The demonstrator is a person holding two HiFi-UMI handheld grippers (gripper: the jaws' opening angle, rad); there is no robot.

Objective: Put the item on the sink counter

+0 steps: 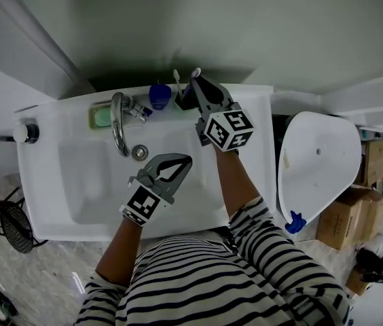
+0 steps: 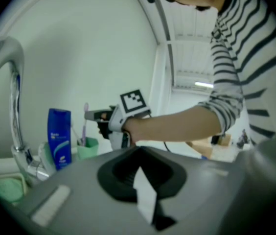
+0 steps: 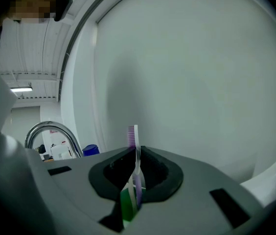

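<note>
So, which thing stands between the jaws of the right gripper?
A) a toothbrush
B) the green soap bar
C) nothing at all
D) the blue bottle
A: in the right gripper view, the right gripper is closed on a toothbrush, whose purple bristles stand up above the jaws.

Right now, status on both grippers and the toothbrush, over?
Left gripper shut, empty, over basin. Right gripper shut on toothbrush, upright, at green cup. Blue bottle close alongside.
</note>
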